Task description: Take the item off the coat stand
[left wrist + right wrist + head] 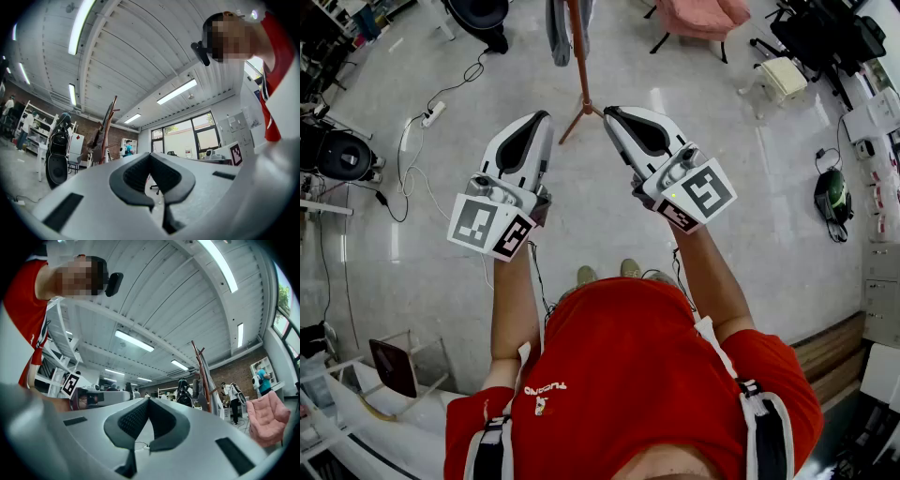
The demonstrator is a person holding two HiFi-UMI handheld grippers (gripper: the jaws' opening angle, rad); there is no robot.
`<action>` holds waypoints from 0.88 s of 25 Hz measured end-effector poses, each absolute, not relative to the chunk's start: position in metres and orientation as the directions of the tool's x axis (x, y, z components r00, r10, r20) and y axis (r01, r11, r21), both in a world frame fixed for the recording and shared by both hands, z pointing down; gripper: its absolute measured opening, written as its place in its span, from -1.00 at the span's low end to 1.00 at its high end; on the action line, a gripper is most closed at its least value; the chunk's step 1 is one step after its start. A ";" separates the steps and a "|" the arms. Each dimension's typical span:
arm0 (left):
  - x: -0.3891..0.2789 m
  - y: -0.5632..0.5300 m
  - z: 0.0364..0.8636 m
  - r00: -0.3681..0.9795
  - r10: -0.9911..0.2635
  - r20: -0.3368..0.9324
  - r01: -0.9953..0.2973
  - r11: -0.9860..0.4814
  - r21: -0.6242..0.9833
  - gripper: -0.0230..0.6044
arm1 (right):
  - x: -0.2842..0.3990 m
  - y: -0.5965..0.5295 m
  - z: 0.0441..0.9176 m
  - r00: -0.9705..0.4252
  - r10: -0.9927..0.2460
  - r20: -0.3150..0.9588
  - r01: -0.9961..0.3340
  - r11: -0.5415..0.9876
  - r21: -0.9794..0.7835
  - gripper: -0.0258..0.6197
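The wooden coat stand (pixel 578 56) rises at the top of the head view, its feet on the floor just beyond my grippers. A grey garment (pixel 558 28) hangs from it. My left gripper (pixel 543 116) and right gripper (pixel 608 112) are held side by side, pointing at the stand's base, both shut and empty. In the left gripper view the stand (pixel 109 124) is off to the left with a dark item (pixel 96 140) on it, well beyond the tips of the left gripper (pixel 150 154). In the right gripper view the stand (pixel 200 371) and grey garment (pixel 212 397) are to the right of the right gripper (pixel 148 399).
A pink chair (pixel 703 17) stands behind the coat stand to the right, and a black round seat (pixel 478 14) to its left. A power strip with cables (pixel 433 114) lies on the floor at left. Other people (pixel 233 397) stand far off.
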State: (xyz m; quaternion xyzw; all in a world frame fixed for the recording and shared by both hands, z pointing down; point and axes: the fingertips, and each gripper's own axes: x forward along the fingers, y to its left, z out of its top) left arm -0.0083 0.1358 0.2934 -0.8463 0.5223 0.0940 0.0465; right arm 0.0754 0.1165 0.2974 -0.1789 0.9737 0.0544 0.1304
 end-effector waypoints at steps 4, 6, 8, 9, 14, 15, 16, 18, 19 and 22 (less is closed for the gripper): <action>-0.015 0.137 0.297 0.437 -0.874 -0.214 -0.892 -0.451 0.019 -0.90 | 0.067 0.119 0.301 -0.907 -0.315 -0.280 -0.339 0.940 0.041 -0.86; -0.022 0.141 0.300 0.435 -0.875 -0.214 -0.892 -0.450 0.027 -0.90 | 0.062 0.123 0.302 -0.906 -0.316 -0.280 -0.338 0.941 0.032 -0.86; -0.030 0.143 0.302 0.431 -0.877 -0.212 -0.893 -0.448 0.037 -0.90 | 0.056 0.125 0.304 -0.905 -0.322 -0.277 -0.342 0.939 0.029 -0.86; -0.034 0.144 0.303 0.429 -0.878 -0.212 -0.894 -0.447 0.041 -0.90 | 0.053 0.125 0.304 -0.904 -0.324 -0.277 -0.345 0.938 0.028 -0.86; -0.062 0.144 0.302 0.435 -0.874 -0.214 -0.890 -0.454 0.044 -0.90 | 0.029 0.123 0.299 -0.898 -0.337 -0.282 -0.359 0.933 0.029 -0.86; -0.067 0.144 0.302 0.440 -0.872 -0.216 -0.888 -0.458 0.040 -0.90 | 0.024 0.122 0.299 -0.897 -0.341 -0.282 -0.364 0.931 0.030 -0.86; -0.073 0.144 0.302 0.445 -0.869 -0.217 -0.886 -0.462 0.036 -0.90 | 0.020 0.122 0.299 -0.894 -0.348 -0.282 -0.370 0.928 0.030 -0.86; -0.084 0.142 0.303 0.450 -0.866 -0.220 -0.884 -0.467 0.031 -0.90 | 0.013 0.120 0.301 -0.890 -0.361 -0.279 -0.384 0.923 0.027 -0.86; -0.090 0.140 0.303 0.450 -0.865 -0.222 -0.884 -0.467 0.031 -0.90 | 0.010 0.119 0.302 -0.888 -0.367 -0.277 -0.389 0.921 0.026 -0.86; -0.104 0.129 0.300 0.448 -0.865 -0.227 -0.883 -0.468 0.039 -0.90 | 0.002 0.111 0.301 -0.887 -0.379 -0.265 -0.400 0.916 0.028 -0.86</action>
